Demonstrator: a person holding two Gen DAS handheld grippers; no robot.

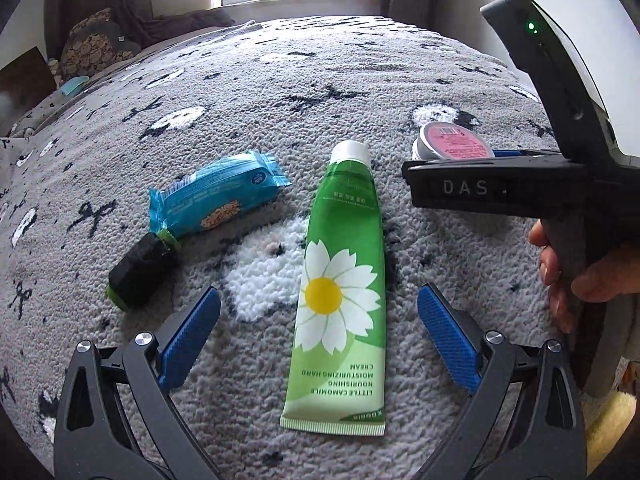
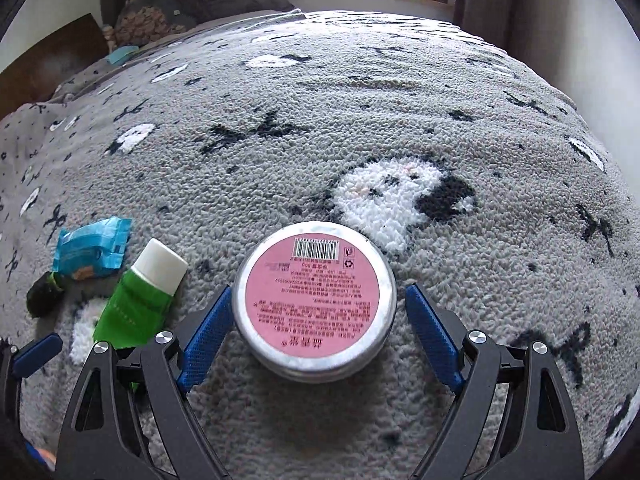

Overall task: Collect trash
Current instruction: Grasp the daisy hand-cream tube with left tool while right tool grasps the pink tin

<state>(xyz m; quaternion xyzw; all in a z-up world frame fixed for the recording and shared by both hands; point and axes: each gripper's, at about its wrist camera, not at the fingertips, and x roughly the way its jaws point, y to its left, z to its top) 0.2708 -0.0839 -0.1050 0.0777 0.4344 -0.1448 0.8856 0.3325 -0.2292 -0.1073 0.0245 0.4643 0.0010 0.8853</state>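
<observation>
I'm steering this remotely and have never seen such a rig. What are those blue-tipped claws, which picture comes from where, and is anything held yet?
Each picture comes from a camera riding on a hand-held two-finger gripper, looking along its blue fingers. The left gripper hangs open over a green daisy-printed hand cream tube lying on the grey patterned fleece blanket. Beside the tube lie a blue snack wrapper and a small black bottle. The right gripper straddles a round metal tin with a pink label; one pad looks close, the other clearly apart. Nothing is held.
</observation>
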